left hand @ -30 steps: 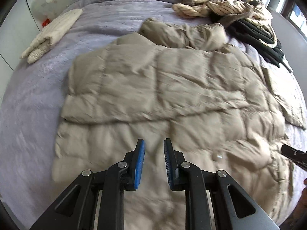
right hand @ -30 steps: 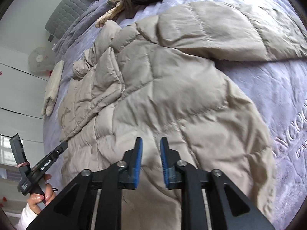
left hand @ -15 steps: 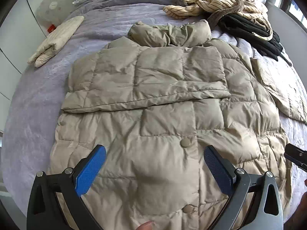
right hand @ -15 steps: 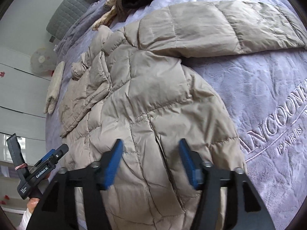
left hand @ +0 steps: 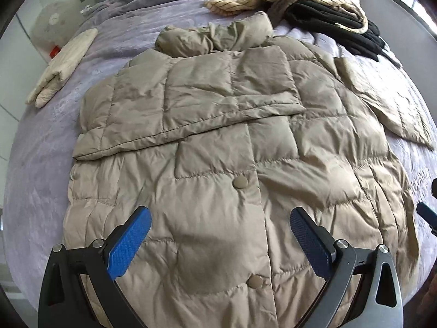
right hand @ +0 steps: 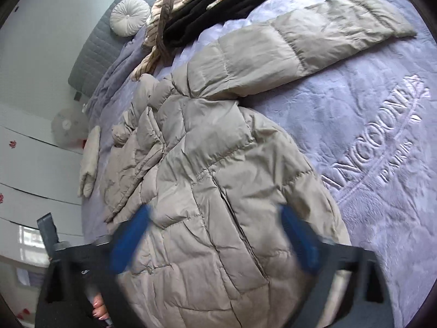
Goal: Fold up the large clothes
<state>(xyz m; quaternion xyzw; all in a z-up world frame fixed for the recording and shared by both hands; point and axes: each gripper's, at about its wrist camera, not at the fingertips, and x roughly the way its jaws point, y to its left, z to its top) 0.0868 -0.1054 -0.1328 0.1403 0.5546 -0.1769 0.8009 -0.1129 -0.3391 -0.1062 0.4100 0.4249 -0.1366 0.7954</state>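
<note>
Beige quilted puffer coat (left hand: pixel 218 142) fills the middle of both views, spread front-up across a lavender bed cover (left hand: pixel 35 164). Nearest in the left wrist view, the left gripper (left hand: pixel 220 222) hovers over the coat's lower front with its blue-padded fingers (left hand: pixel 128 243) spread wide and nothing between them but the fabric below; they have just been opening. Two covered snap buttons (left hand: pixel 240 183) run along the placket between the fingers. Farther up the frame, one sleeve (left hand: pixel 191 114) lies folded across the chest, and beyond it the collar (left hand: pixel 215 38) sits bunched near the top centre. At the bottom of the right wrist view, the right gripper (right hand: pixel 215 224) is motion-blurred, its fingers (right hand: pixel 128 240) also wide apart and released over the coat's side, having just been opening. Above them, toward the upper right of that frame, the other sleeve (right hand: pixel 314 38) stretches out flat on the bed cover, beside embossed lettering (right hand: pixel 382 136) at the right. Farthest back, a small folded cream garment (left hand: pixel 62 65) lies at the left edge, well apart from the coat, and a heap of striped and black clothes (left hand: pixel 314 2) sits at the upper right. A round white cushion (right hand: pixel 129 16) rests against the grey headboard (right hand: pixel 92 43) at the upper left of the right wrist view.
</note>
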